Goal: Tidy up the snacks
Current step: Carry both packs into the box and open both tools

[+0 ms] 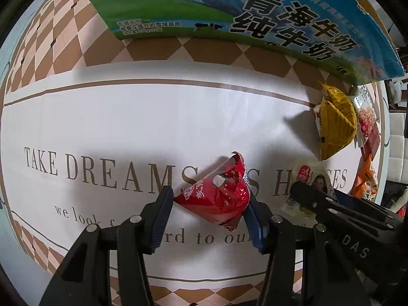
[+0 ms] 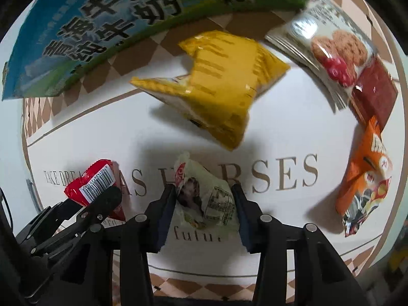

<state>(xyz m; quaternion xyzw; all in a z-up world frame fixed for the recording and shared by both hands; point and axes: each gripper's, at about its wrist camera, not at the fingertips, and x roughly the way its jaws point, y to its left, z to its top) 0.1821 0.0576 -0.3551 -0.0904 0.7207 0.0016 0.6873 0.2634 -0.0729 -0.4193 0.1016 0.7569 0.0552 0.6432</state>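
Observation:
My left gripper (image 1: 207, 201) points down at the table and is shut on a red snack packet (image 1: 219, 199), which sits pinched between its blue pads. My right gripper (image 2: 204, 196) is just to its right, and its pads press on both sides of a pale green and white packet (image 2: 209, 201). In the left wrist view this pale packet (image 1: 304, 178) shows beside the right gripper's black finger. The red packet (image 2: 89, 181) shows its barcode at the left of the right wrist view.
A blue and green milk carton box (image 1: 255, 12) stands at the far edge of the printed tablecloth (image 1: 127, 117). A yellow packet (image 2: 216, 89) lies before it. A cookie packet (image 2: 331, 48), a dark red packet (image 2: 374, 97) and an orange packet (image 2: 364, 178) line the right side.

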